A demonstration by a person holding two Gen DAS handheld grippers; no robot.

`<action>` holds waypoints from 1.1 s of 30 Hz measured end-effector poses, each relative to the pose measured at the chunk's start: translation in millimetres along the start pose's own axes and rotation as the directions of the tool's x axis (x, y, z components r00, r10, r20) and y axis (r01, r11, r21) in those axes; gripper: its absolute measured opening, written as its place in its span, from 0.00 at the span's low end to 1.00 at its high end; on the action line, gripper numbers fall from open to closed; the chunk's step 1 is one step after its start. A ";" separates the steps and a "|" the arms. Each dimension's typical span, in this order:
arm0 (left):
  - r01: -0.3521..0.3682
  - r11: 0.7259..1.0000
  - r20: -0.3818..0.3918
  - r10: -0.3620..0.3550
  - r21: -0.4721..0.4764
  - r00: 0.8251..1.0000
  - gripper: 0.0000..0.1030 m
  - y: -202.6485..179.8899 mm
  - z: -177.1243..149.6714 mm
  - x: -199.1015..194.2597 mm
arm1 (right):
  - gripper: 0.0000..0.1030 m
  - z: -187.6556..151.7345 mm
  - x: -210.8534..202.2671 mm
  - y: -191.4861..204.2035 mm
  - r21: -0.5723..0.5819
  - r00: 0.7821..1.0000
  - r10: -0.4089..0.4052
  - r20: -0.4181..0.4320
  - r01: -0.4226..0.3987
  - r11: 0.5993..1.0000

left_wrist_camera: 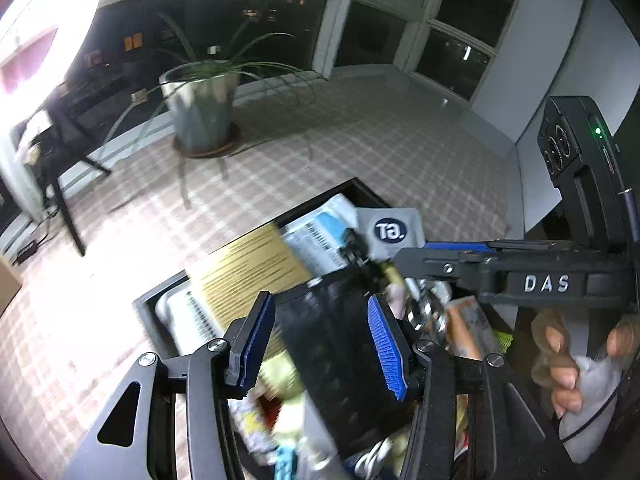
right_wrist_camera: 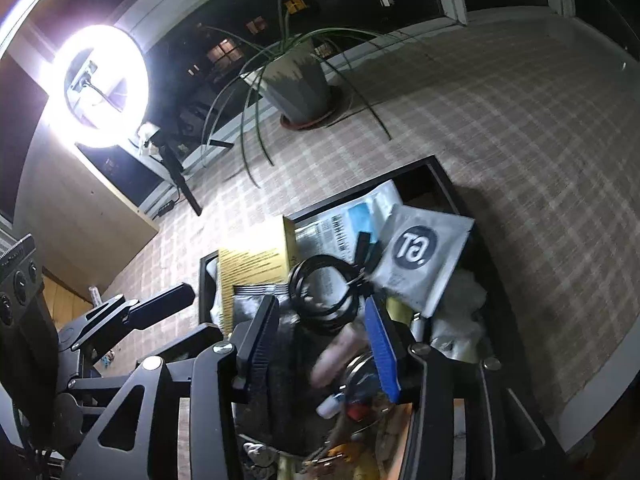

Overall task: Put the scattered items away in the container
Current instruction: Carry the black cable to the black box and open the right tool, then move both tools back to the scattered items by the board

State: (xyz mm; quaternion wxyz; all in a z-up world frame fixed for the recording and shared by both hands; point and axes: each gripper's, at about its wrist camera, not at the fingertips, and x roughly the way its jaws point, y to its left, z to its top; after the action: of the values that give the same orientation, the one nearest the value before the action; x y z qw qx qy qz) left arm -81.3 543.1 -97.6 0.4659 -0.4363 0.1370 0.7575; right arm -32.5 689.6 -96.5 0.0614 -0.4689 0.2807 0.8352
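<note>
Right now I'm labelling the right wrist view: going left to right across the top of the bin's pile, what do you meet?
Yellow box → coiled black cable → grey pouch with a round dark logo → white crumpled material.

home sunroom: potted plant [left_wrist_camera: 202, 114], night windows [left_wrist_camera: 208, 24], checked rug [left_wrist_camera: 360, 152]

- Left tool [left_wrist_camera: 320, 344]: matt black metal arms, ribbed blue rubbery pads.
- Black mesh item [left_wrist_camera: 332, 344]: matt, rough weave.
- White pouch [right_wrist_camera: 420, 264]: smooth, slightly glossy.
- Yellow box [right_wrist_camera: 256, 268]: matt card.
- Coiled cable [right_wrist_camera: 324, 296]: glossy black plastic.
- Floor [right_wrist_camera: 500, 120]: checked woven matting.
</note>
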 end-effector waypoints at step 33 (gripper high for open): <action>-0.428 0.784 -0.140 0.411 -0.450 0.901 0.58 427.9 -254.8 -249.3 | 0.56 -109.3 145.6 379.6 -0.383 0.971 0.086 -0.223 -0.168 0.908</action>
State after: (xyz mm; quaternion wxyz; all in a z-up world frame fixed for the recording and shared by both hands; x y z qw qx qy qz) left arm -252.5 14.4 -134.3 0.1638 -0.5075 0.0509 0.8444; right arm -170.0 291.7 -103.4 -0.1188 -0.5340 0.1394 0.8254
